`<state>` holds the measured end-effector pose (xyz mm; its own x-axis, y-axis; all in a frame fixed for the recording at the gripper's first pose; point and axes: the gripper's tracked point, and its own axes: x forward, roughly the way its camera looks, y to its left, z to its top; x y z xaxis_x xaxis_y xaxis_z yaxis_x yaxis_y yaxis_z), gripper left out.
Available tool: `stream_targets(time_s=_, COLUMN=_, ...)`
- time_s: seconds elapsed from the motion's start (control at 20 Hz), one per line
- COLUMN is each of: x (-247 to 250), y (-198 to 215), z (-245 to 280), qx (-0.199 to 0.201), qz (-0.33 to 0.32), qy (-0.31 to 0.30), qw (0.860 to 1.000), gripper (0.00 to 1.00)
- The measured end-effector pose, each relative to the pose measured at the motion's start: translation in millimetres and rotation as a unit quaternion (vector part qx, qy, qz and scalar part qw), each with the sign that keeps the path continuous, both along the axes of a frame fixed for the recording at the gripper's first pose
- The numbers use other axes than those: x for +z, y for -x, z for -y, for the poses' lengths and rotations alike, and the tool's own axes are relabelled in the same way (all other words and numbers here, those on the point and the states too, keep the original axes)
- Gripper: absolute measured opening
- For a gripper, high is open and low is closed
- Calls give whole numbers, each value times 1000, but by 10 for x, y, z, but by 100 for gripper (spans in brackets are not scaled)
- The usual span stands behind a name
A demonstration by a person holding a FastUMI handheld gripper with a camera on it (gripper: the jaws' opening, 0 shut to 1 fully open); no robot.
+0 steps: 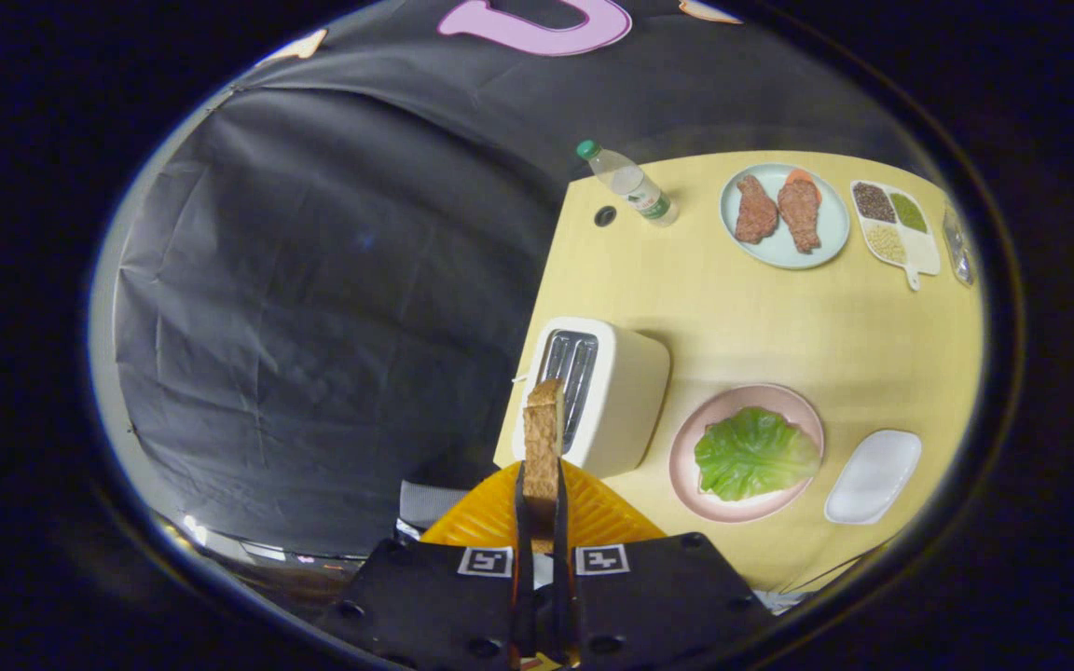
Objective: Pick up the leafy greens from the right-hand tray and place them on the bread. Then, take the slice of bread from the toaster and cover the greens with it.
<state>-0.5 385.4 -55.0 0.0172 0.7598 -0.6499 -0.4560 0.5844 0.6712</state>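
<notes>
My gripper (542, 494) is shut on a slice of toasted bread (543, 438), held edge-on and upright between both fingers, high above the table. Beyond the slice stands the cream toaster (616, 396) with its slots showing no bread. To the right of the toaster sits a pink plate (686, 452); the leafy greens (754, 452) lie on it and hide whatever is beneath them. A small white tray (873, 475) rests just past the pink plate.
At the table's far side stand a plastic bottle (630, 184), a pale blue plate (831, 244) with two pieces of meat (779, 212) and a divided dish of grains (893, 228). An orange ribbed object (500, 517) lies under the fingers by the yellow table's (779, 317) near edge.
</notes>
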Motion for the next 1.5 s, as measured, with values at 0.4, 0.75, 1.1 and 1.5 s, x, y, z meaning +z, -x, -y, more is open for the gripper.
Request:
stream_targets(time_s=0.4, x=-1063, y=-83, z=617, qx=39, qz=-4, qy=5, qw=999, gripper=11)
stream_targets(time_s=0.75, x=-1865, y=-233, z=696, qx=51, qz=-34, qy=25, qw=998, gripper=11)
stream_targets(time_s=1.1, x=-2343, y=-497, z=918, qx=53, qz=18, qy=108, qw=993, gripper=14)
stream_targets(time_s=1.5, x=-2514, y=-576, z=1050, qx=64, qz=81, qy=164, qw=981, gripper=35)
